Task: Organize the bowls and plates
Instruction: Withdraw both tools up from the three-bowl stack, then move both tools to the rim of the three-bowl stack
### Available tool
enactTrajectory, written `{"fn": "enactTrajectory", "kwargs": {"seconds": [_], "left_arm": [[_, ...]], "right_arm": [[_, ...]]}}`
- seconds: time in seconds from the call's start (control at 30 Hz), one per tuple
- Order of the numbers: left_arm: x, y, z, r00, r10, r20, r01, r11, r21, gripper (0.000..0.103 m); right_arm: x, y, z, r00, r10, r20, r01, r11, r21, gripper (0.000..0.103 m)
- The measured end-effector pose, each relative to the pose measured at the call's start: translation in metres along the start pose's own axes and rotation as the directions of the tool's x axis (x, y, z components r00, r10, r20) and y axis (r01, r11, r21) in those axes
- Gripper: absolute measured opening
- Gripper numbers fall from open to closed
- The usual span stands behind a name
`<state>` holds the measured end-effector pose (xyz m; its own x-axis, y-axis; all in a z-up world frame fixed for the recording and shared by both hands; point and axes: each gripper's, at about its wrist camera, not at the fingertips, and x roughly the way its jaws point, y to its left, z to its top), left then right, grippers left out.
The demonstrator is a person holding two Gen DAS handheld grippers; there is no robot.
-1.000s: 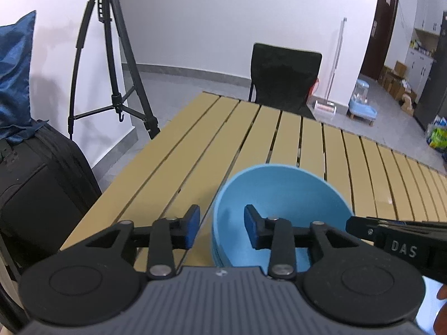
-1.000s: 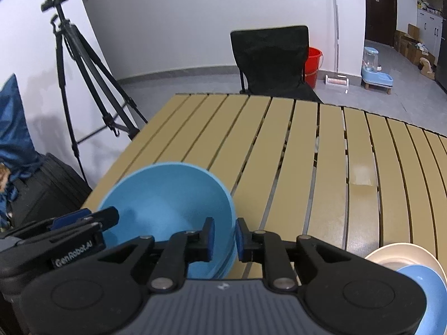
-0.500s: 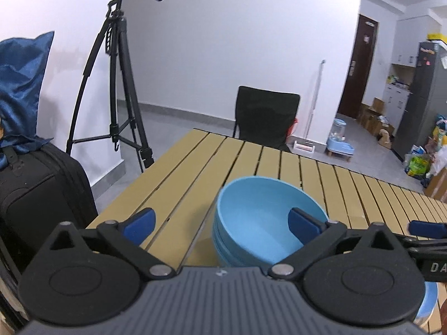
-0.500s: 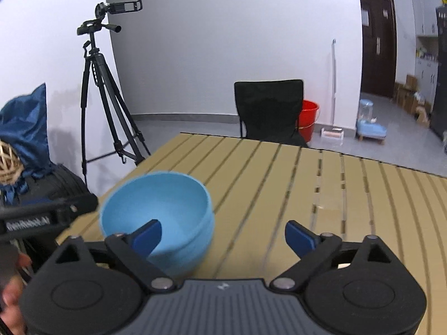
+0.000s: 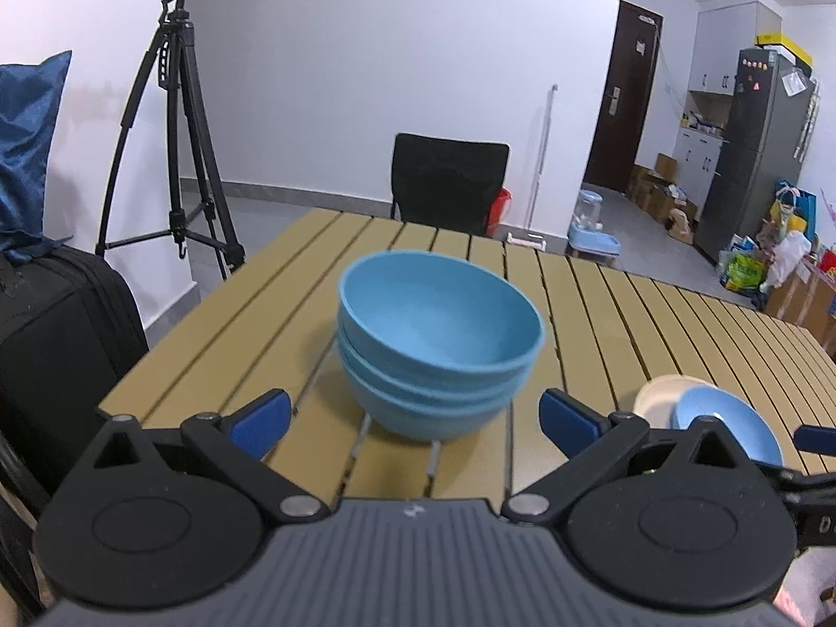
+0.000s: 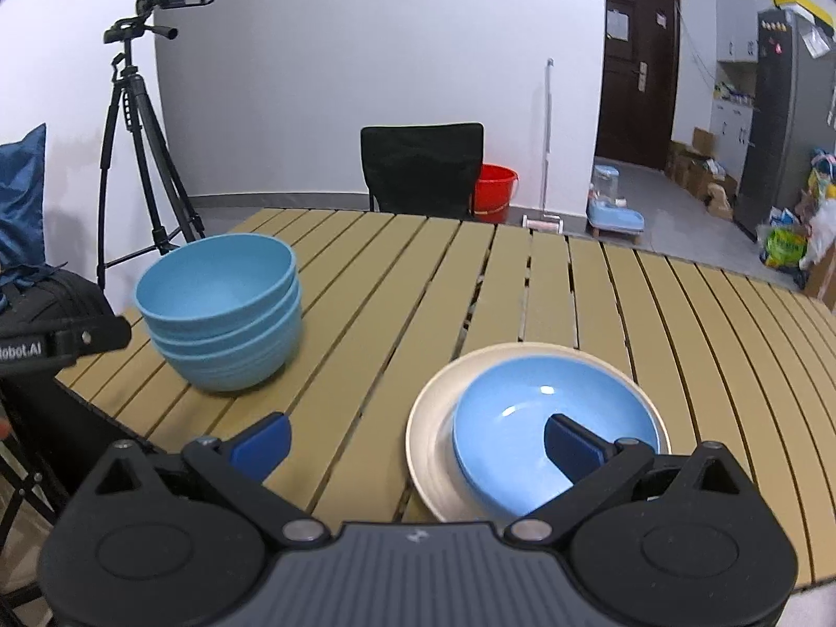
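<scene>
The stack of blue bowls sits near the left edge of the slatted table, no longer gripped as it was a second ago. Both grippers have let go and drawn back from the stack. The left gripper hovers just short of it, jaws spread wide and empty. The right gripper, equally wide and empty, hangs to the stack's right, over the blue plate resting on the cream plate.

3 nested bowls left on table, dish in plate right
</scene>
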<state>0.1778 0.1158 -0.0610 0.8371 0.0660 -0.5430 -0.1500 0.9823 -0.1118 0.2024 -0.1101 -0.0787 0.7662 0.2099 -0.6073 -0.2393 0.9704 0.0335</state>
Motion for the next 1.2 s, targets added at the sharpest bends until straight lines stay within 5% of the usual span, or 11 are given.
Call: {"fn": "enactTrajectory", "kwargs": {"seconds": [0.6,1.2], "left_arm": [[-0.020,-0.009,-0.010,1.000,-0.016,-0.008,0.016,0.999,0.046,0.103],[0.000,0.012,0.001,0.999,-0.027,-0.021,0.028,0.999,0.020,0.103]], "right_arm": [[-0.030,0.002,-0.006,0.999,0.003,0.049,-0.002,1.000,-0.019,0.103],[-0.005,0.005,0.009,0.999,-0.022,0.044,0.022,1.000,0.005,0.103]]}}
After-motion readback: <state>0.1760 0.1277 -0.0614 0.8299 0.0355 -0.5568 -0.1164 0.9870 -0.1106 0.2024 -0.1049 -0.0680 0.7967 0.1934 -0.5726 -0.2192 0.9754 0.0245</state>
